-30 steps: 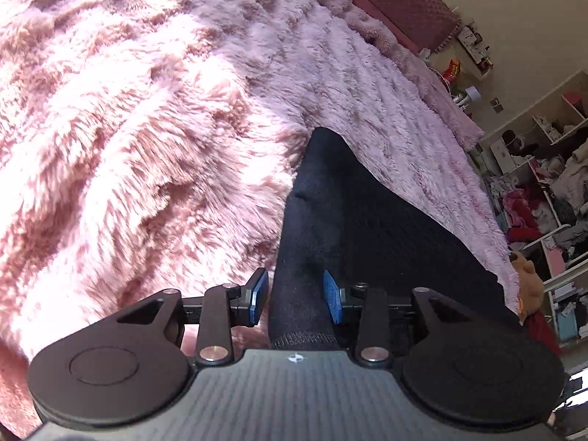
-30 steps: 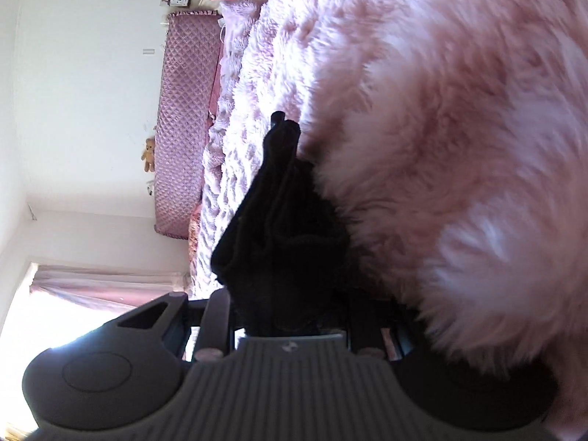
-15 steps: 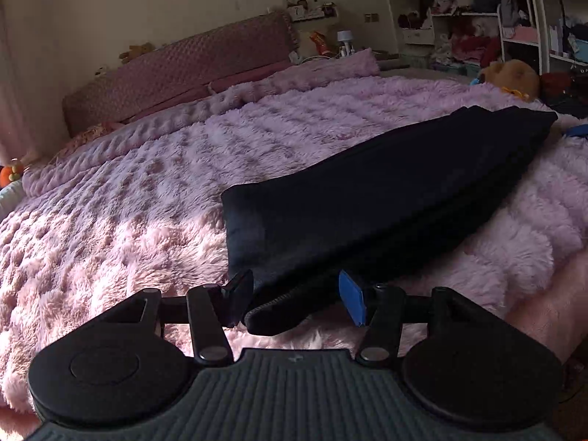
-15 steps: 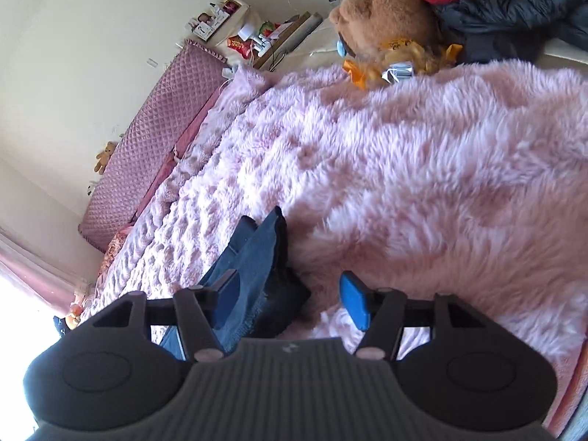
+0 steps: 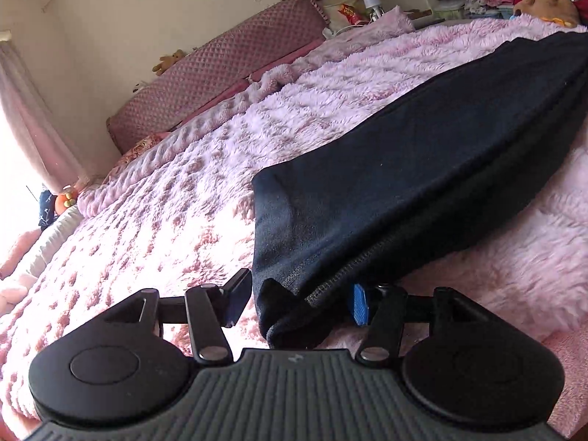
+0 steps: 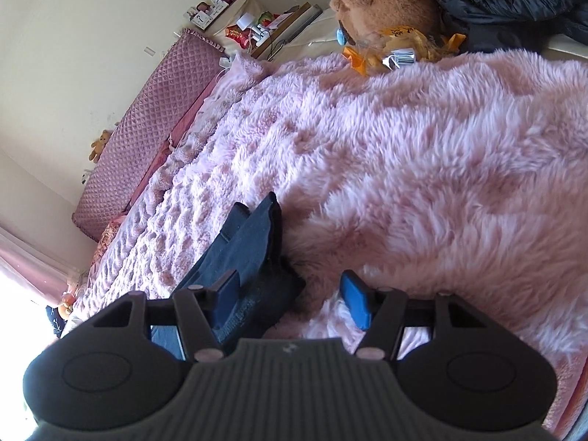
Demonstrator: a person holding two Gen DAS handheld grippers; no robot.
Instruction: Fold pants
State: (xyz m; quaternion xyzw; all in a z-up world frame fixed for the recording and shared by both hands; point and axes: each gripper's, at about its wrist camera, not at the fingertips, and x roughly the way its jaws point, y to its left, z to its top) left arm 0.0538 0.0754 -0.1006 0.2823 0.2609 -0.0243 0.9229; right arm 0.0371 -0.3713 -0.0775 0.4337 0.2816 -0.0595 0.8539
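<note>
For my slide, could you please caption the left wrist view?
Open left gripper around the hem of dark pants lying on a pink blanket.

pants (image 5: 422, 183) on blanket (image 5: 183, 202) | teddy bear (image 6: 386, 11) behind | headboard (image 5: 220, 73) far

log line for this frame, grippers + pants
left gripper: opening, pants hem between jaws | right gripper: open | pants: flat on blanket

Blown-out window glare at left — fisheye-warped, dim edges
</note>
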